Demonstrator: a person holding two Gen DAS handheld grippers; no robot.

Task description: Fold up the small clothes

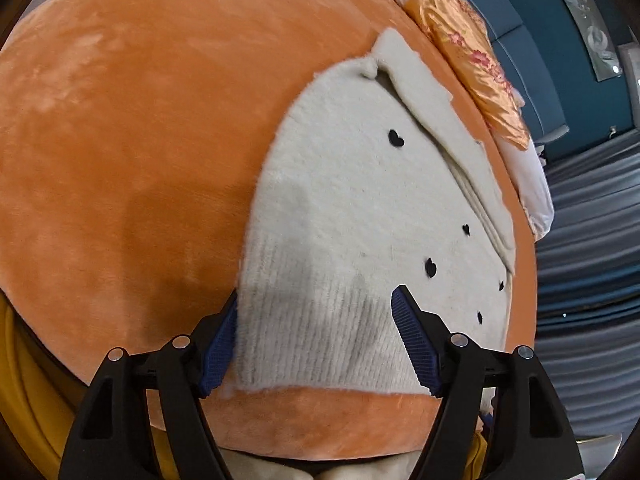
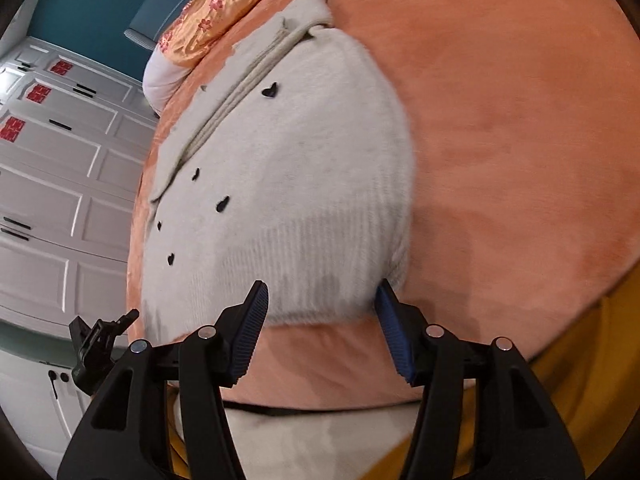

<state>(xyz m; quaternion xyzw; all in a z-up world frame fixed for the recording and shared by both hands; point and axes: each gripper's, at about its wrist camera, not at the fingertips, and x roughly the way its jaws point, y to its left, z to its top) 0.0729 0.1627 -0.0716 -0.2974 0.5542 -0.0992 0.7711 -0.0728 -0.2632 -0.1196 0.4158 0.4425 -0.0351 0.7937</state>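
Got my left gripper (image 1: pixel 316 340) and right gripper (image 2: pixel 320 328) both spread wide, holding nothing, poised at the ribbed hem of the cream cardigan (image 1: pixel 360 200) lying on the orange plush blanket (image 1: pixel 140 120). It runs lengthwise straight away from me, one hem corner per gripper, neither noticeably closer.

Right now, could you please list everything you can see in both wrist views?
Sweater: one, cream knit, lying flat on the blanket, ribbed hem toward the grippers.
Heart buttons: several, black, scattered on the sweater front.
Blanket: one, orange plush, covering the bed.
Pillow: one, orange satin with red flowers, far end of the bed.
Wardrobe: one, white panelled doors with red stickers, beside the bed.
Wall: teal, behind the pillow.
Left gripper: black with blue pads, open over the hem's left corner.
Right gripper: black with blue pads, open at the hem's right corner.
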